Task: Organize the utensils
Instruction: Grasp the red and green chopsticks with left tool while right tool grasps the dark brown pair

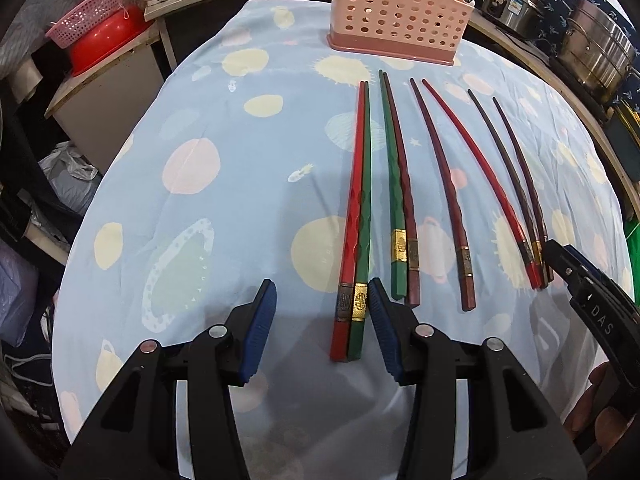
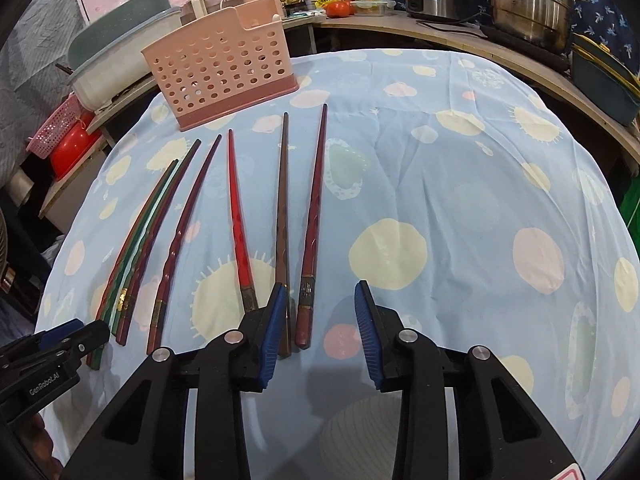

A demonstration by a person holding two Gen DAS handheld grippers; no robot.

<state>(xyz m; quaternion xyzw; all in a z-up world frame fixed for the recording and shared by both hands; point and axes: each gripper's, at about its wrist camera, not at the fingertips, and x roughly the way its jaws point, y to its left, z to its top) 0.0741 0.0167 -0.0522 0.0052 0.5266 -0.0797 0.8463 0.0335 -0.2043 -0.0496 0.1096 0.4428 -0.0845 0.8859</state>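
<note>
My left tool [image 1: 322,328] gapes over the red-green chopsticks [image 1: 352,280], which point away toward the basket [image 1: 396,20] at the worktop's far edge.

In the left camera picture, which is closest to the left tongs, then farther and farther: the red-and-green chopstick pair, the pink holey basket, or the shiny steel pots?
1. Red-and-green chopstick pair: between the left tongs.
2. Pink perforated plastic basket: far end of the table.
3. Shiny steel pots: beyond the table, far right.
</note>
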